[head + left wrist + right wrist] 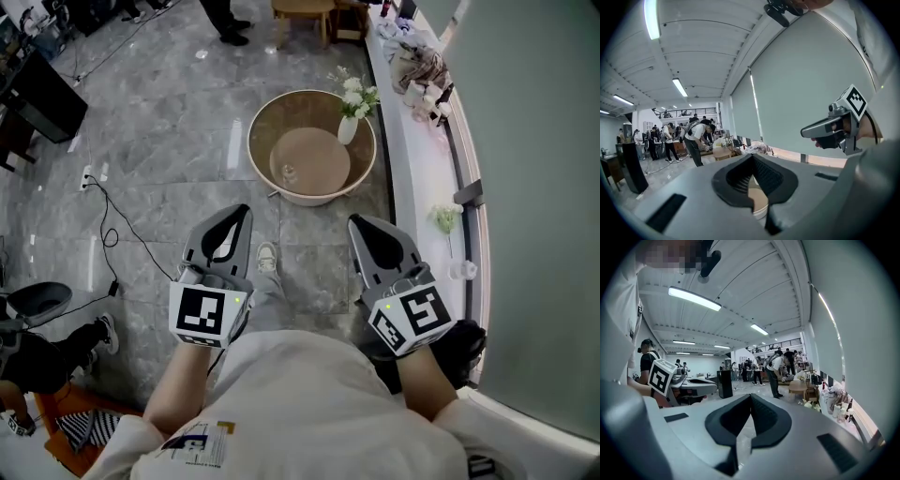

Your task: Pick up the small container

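Well ahead of my clenched, empty left gripper (240,216) and right gripper (362,223), the small container (286,172) seems to sit in the round tub (262,117). I should spread one gripper's jaws before descending, keeping clear of the flower vase (347,129).

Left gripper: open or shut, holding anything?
Shut and empty: the left gripper has its jaws closed tip to tip, with nothing between them.

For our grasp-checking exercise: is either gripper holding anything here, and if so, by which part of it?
Nothing is held. The left gripper and the right gripper both have their fingers shut together with nothing between them.
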